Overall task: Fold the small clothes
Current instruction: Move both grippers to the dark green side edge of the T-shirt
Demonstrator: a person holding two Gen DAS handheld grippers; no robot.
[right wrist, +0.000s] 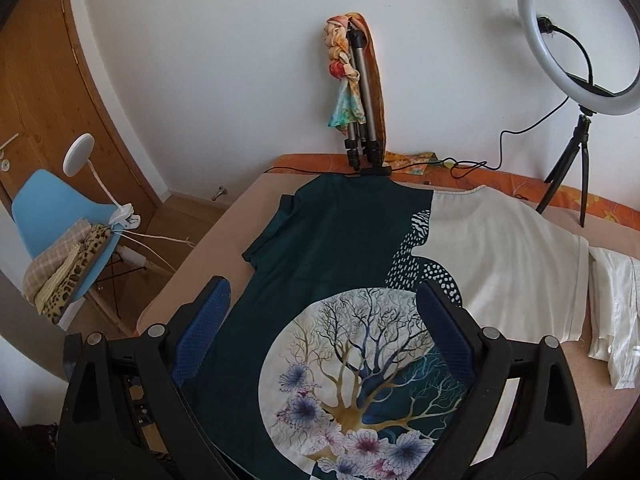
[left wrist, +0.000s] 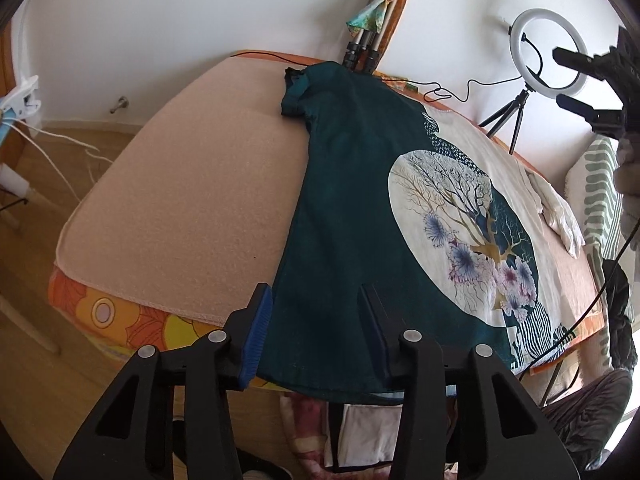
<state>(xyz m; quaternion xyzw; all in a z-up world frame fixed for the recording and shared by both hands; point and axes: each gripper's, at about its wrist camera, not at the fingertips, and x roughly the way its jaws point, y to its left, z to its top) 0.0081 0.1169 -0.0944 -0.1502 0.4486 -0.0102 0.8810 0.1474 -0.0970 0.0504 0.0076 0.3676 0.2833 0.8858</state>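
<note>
A dark teal and cream T-shirt [left wrist: 352,200] with a round tree-and-flower print lies spread flat on the beige blanket [left wrist: 192,192] over the bed. It also shows in the right wrist view [right wrist: 332,248]. My left gripper [left wrist: 316,312] is open, its blue-padded fingers straddling the shirt's near teal hem at the bed's edge. My right gripper [right wrist: 324,304] is open and hovers above the shirt's middle over the print. The right gripper also shows at the far right of the left wrist view [left wrist: 576,84], empty.
A ring light on a tripod [right wrist: 580,40] stands at the bed's far right. A folded tripod with a scarf [right wrist: 360,100] leans on the wall. White folded clothes [right wrist: 616,312] lie right of the shirt. A blue chair with fabrics [right wrist: 64,224] stands left.
</note>
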